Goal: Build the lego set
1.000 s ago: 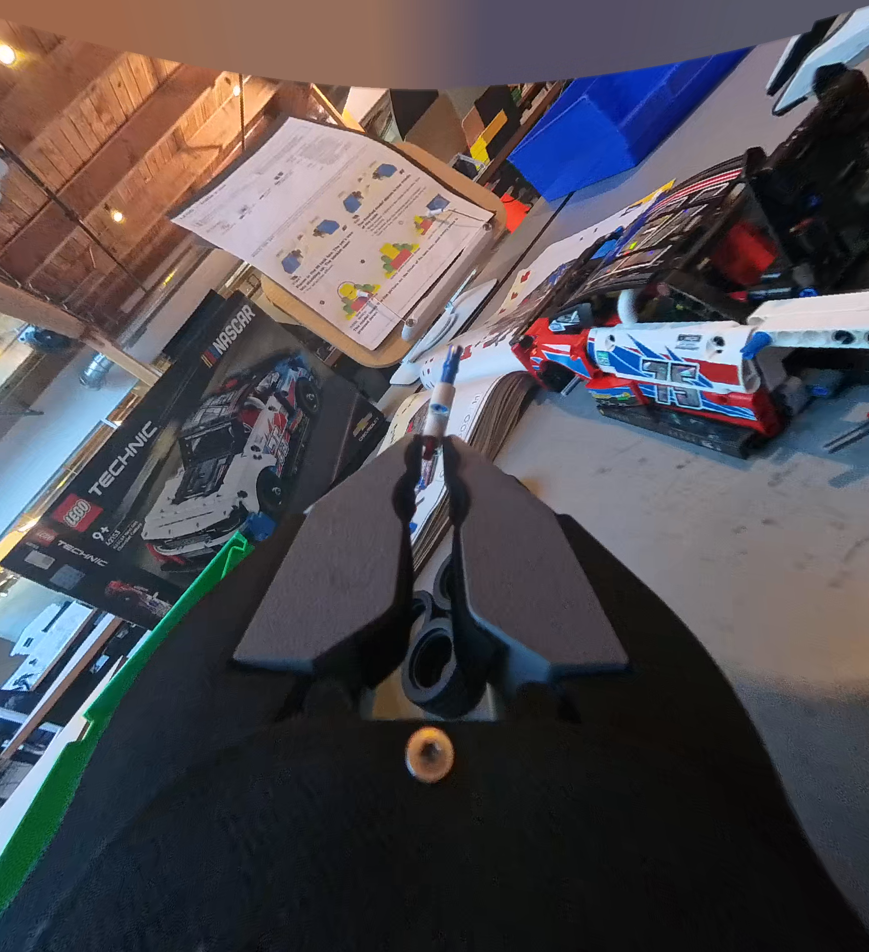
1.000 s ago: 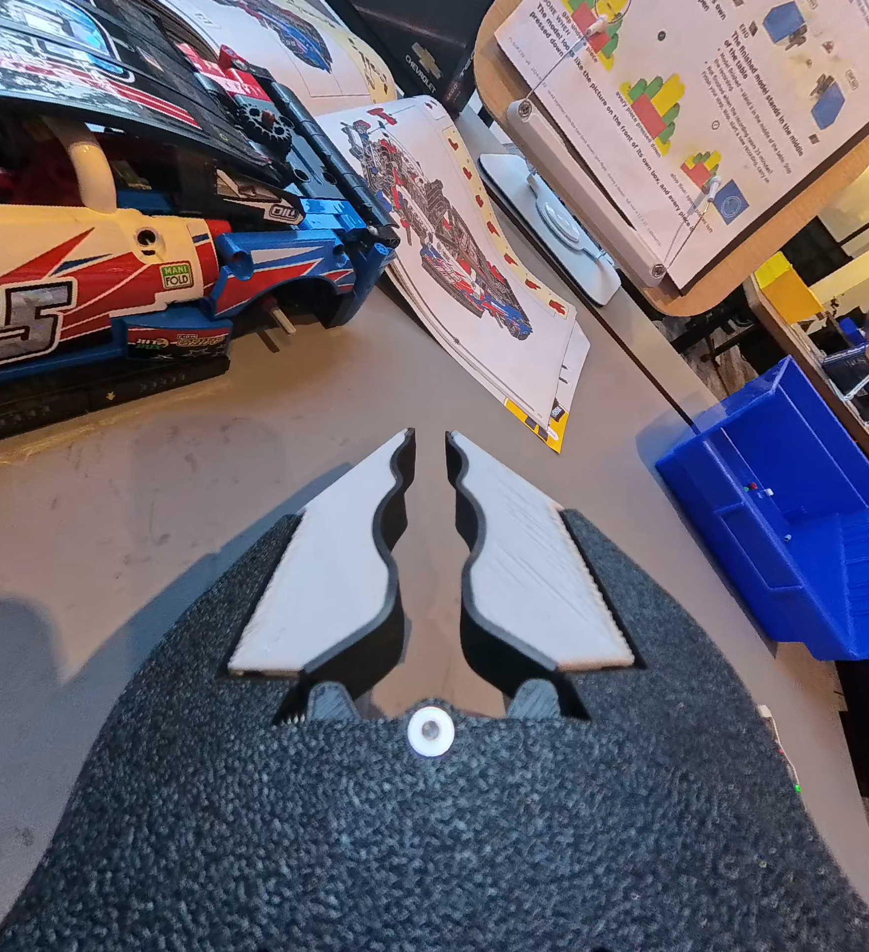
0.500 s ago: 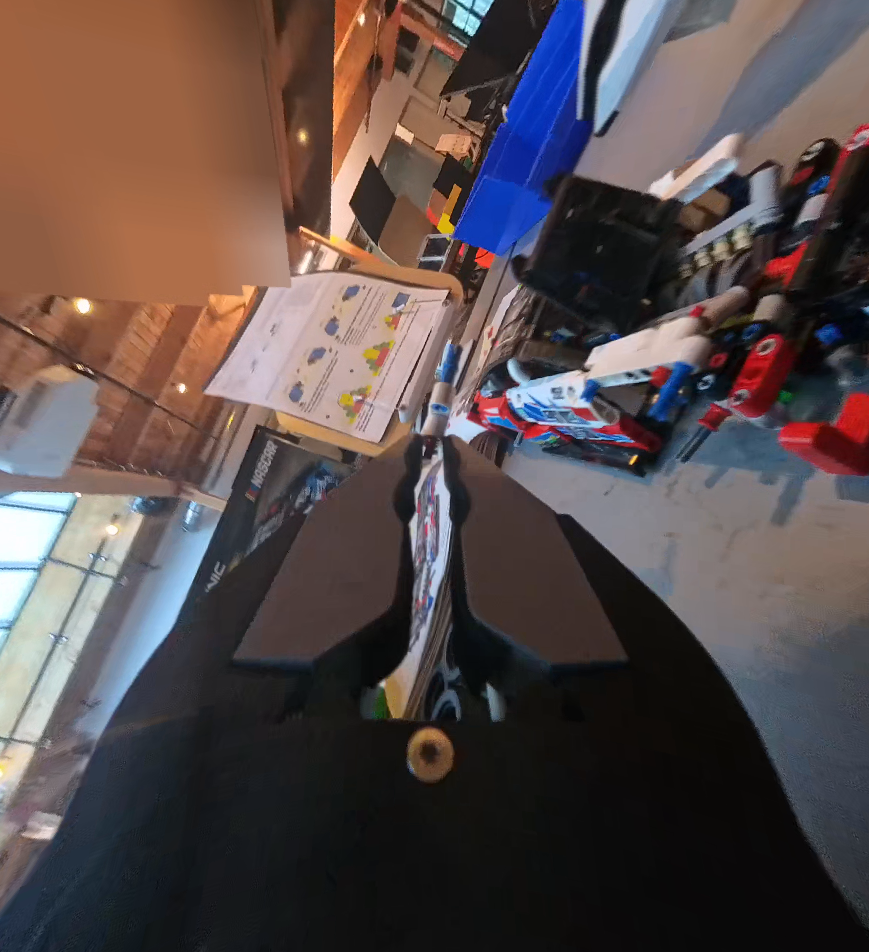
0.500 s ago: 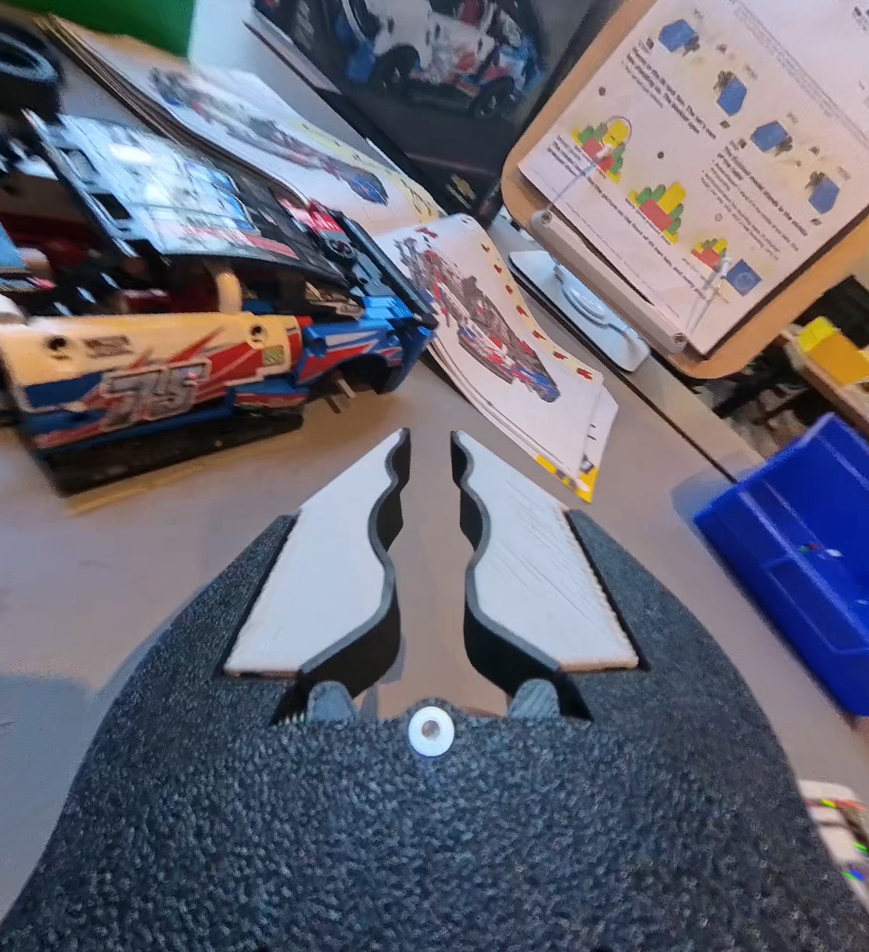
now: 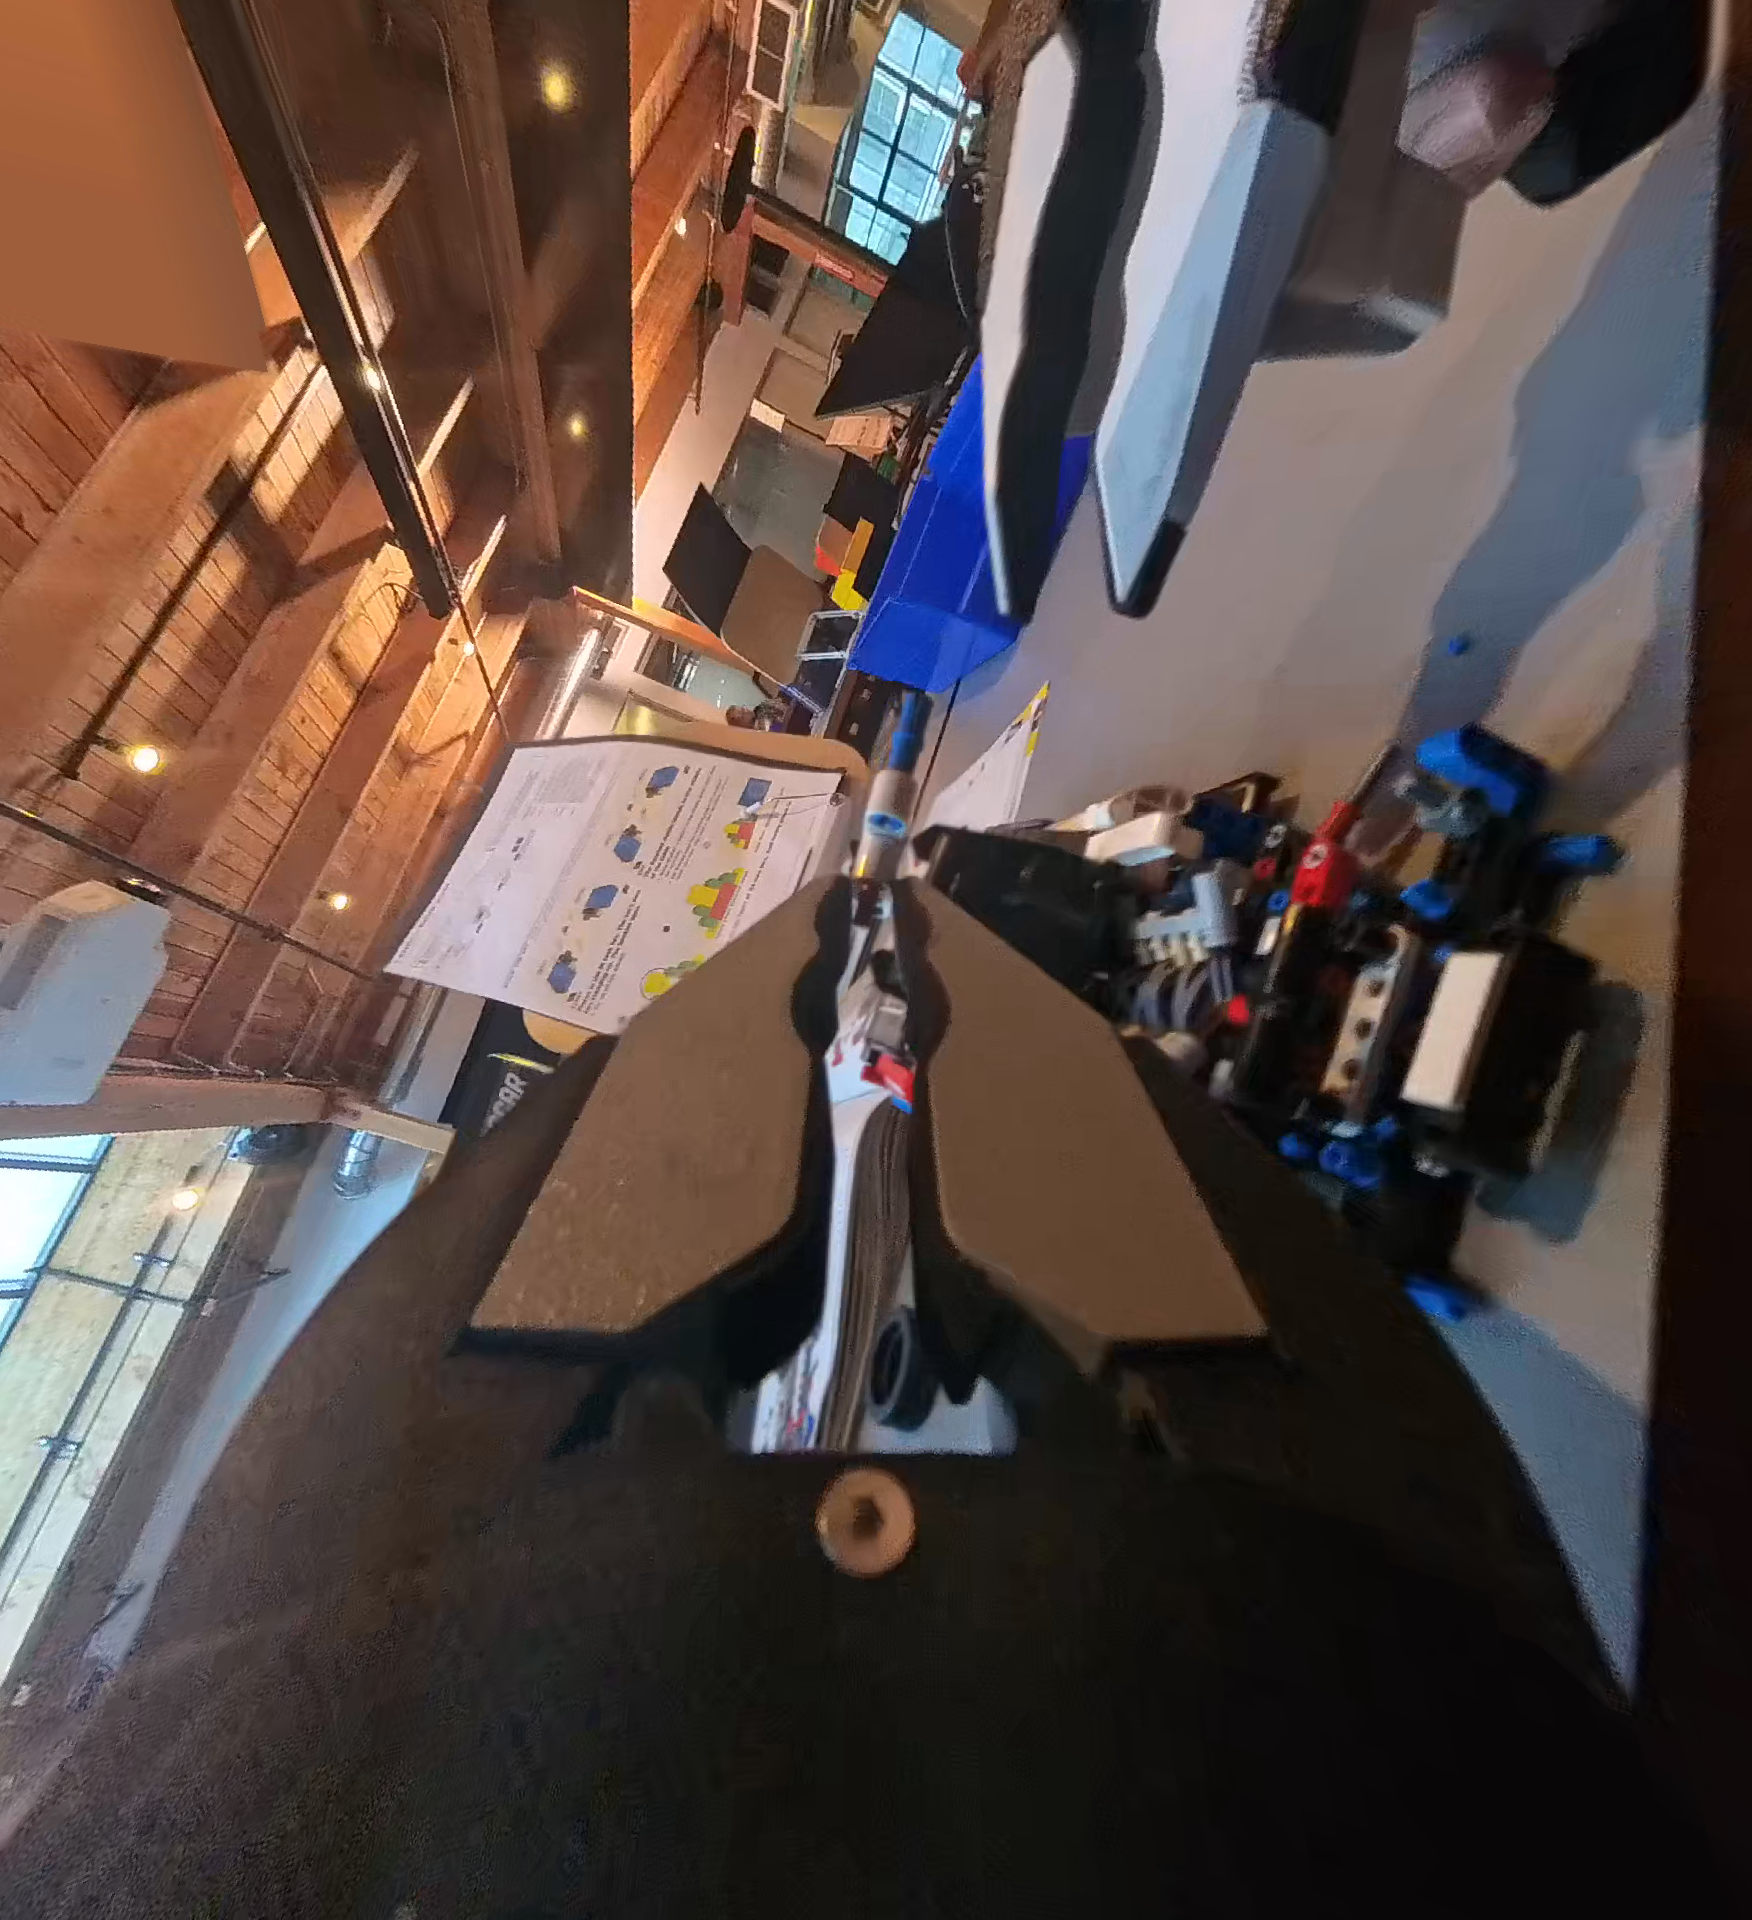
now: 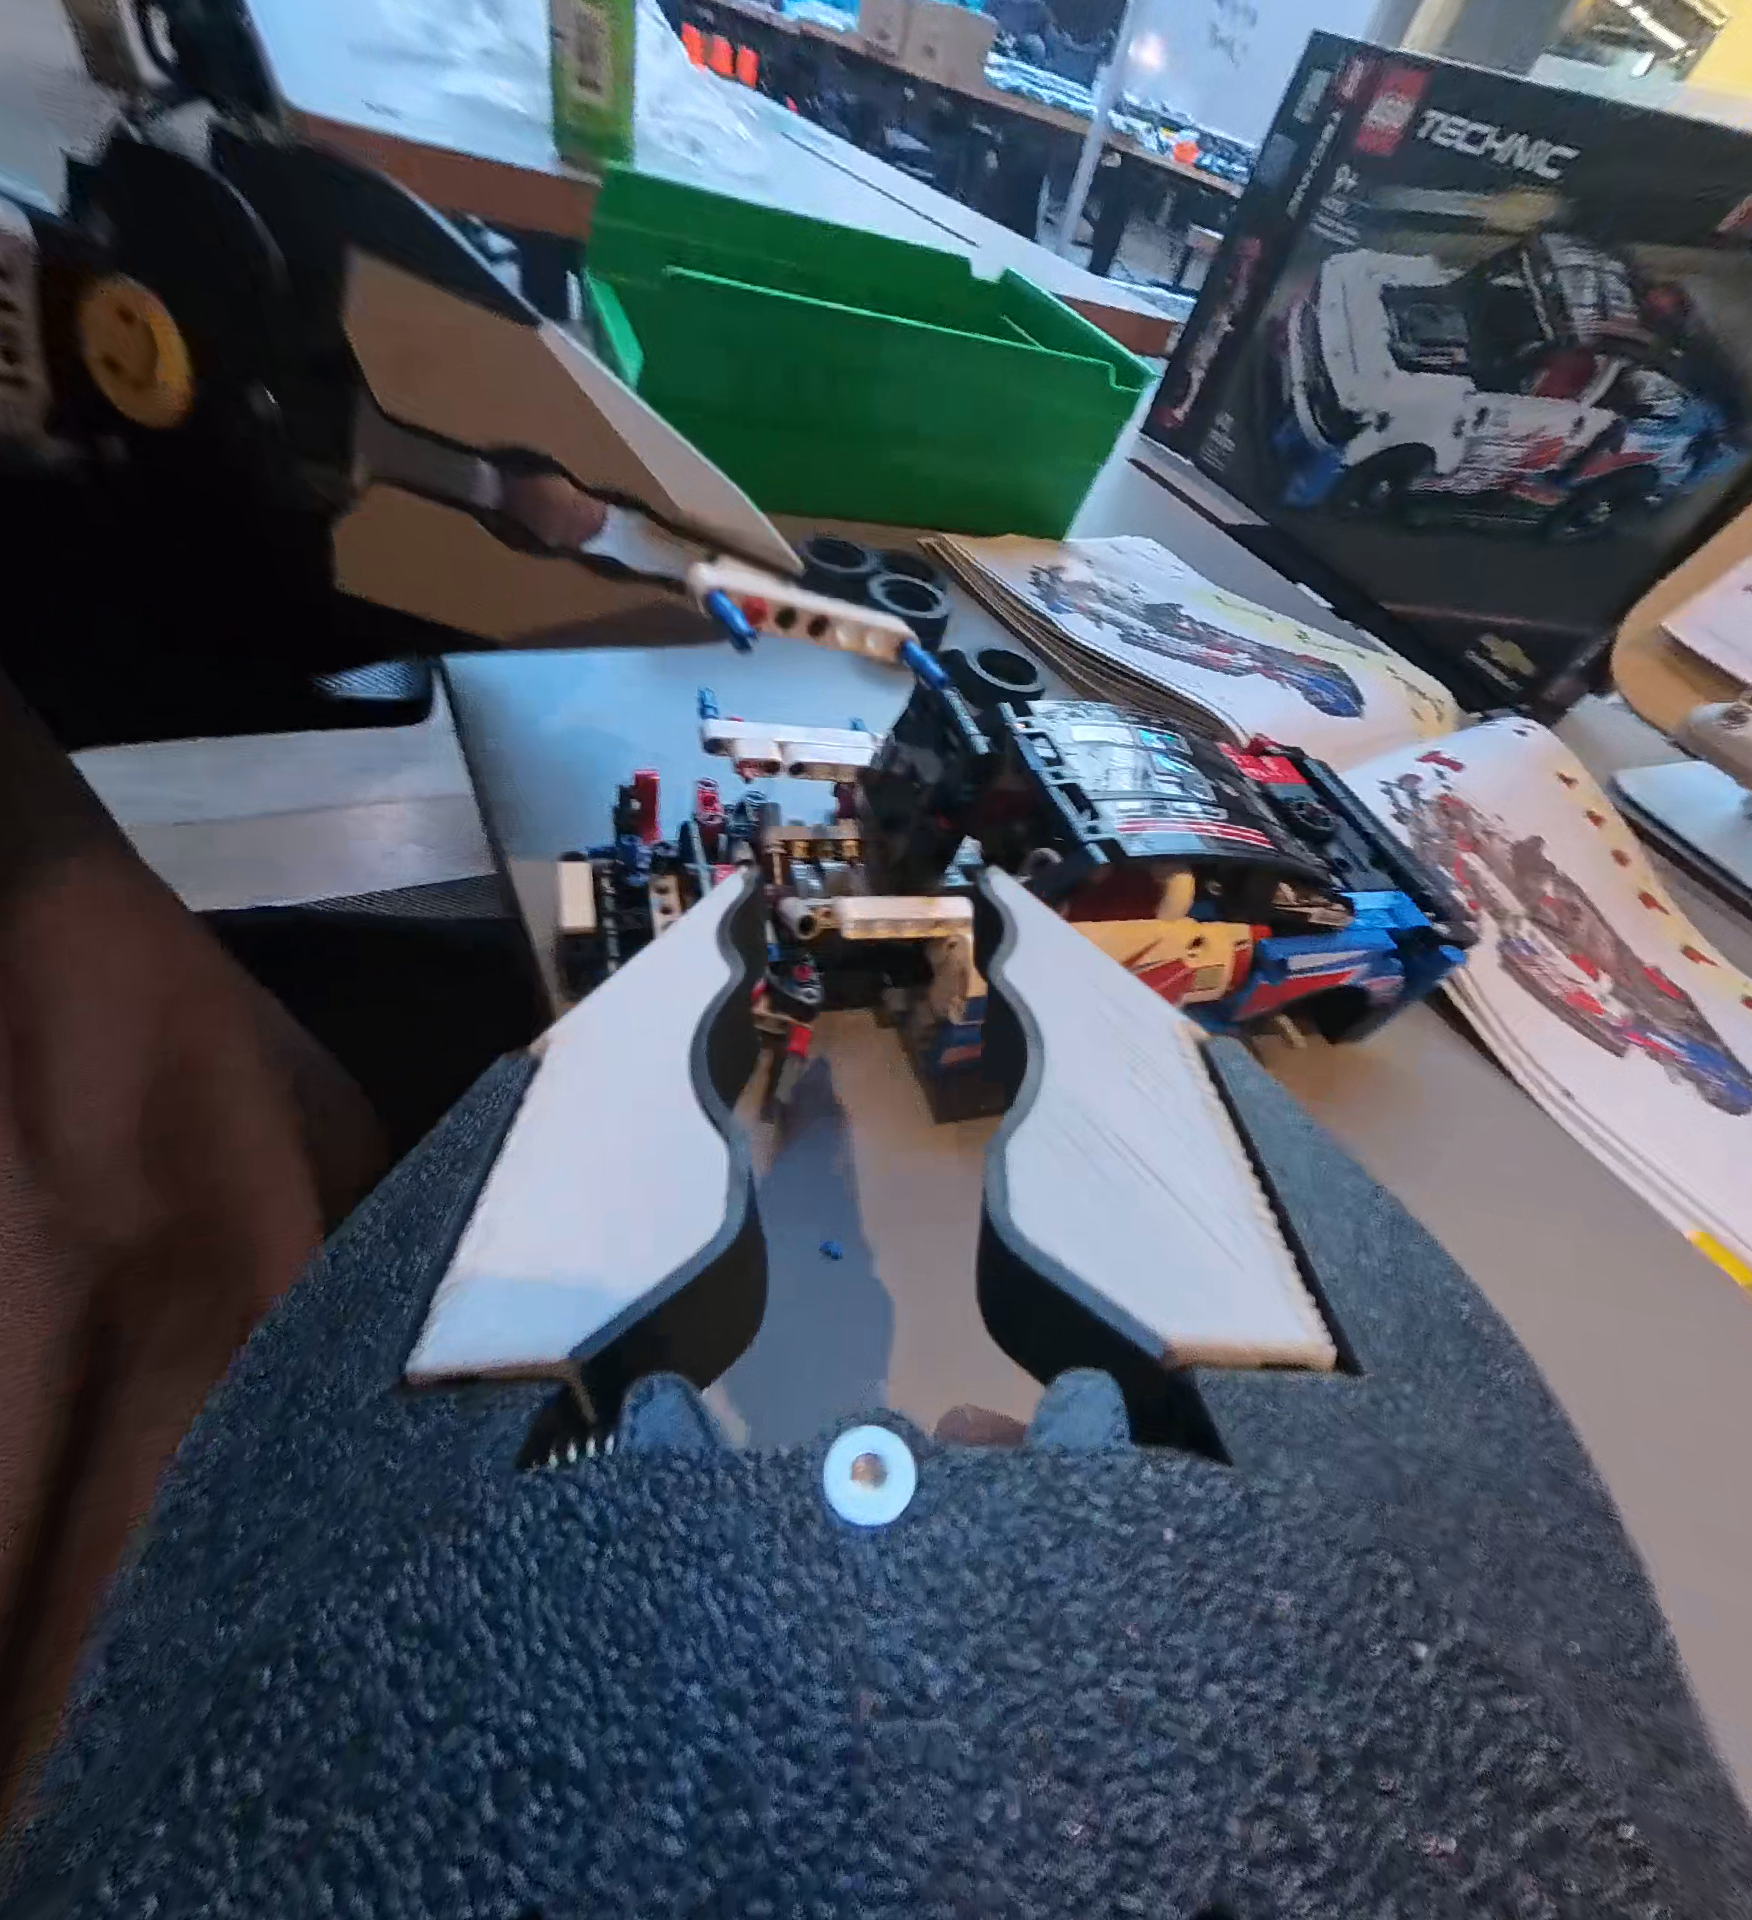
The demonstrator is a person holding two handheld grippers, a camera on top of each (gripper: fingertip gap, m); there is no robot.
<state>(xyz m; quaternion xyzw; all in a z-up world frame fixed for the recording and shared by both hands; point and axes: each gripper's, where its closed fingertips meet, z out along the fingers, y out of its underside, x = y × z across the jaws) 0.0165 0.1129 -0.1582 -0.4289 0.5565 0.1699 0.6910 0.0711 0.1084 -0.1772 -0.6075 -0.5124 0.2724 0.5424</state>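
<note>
My left gripper (image 5: 867, 906) is shut on a white beam with blue pins (image 5: 887, 816), seen end-on. In the right wrist view the left gripper (image 6: 737, 566) holds that beam (image 6: 799, 615) in the air, above and behind the part-built race car (image 6: 1163, 862). The car, black, red, white and blue, lies on the grey table (image 6: 1474, 1455); its open mechanical end (image 5: 1371, 997) faces me. My right gripper (image 6: 864, 894) is open and empty, its tips just short of the car's near end. It also shows high in the left wrist view (image 5: 1064, 597).
A green bin (image 6: 851, 384) and the set's box (image 6: 1526, 343) stand behind. Open instruction booklets (image 6: 1578, 987) lie right of the car. Black tyres (image 6: 882, 587) sit behind it. A small blue pin (image 6: 830, 1247) lies on the table. A brown sleeve (image 6: 72, 1143) fills the left. Left tips to right tips: about 7 centimeters.
My right gripper has opened wide and swung left to face the car's open end. My left gripper has risen and turned with the beam still in it.
</note>
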